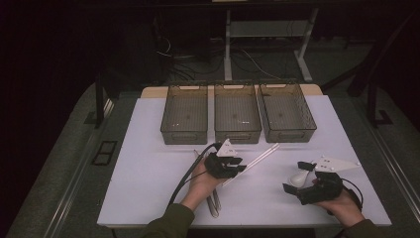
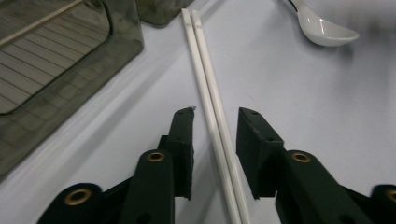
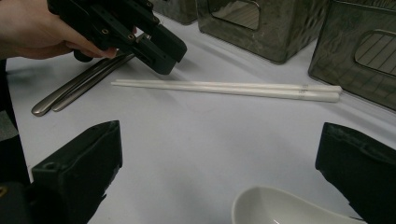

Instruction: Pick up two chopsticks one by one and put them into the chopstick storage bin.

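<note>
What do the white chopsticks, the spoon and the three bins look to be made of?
White chopsticks: likely plastic or melamine, smooth matte. Spoon: probably glazed ceramic or melamine, glossy with highlights. Bins: translucent smoky plastic, ribbed floors seen through the walls.

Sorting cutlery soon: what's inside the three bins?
The three bins show bare ribbed floors from the high view. Their dark front walls hide the nearest strip of each floor.

White table (image 1: 148, 163), matte top. Directly on it: three smoked plastic bins (image 1: 236, 119) in a row, beyond the left gripper (image 1: 241, 168). White chopsticks (image 2: 210, 93), paired, lie flat between its jaws. White spoon (image 2: 327, 30) rests beyond, off to one side. Metal utensils (image 3: 79, 86) lie under the hand.
</note>
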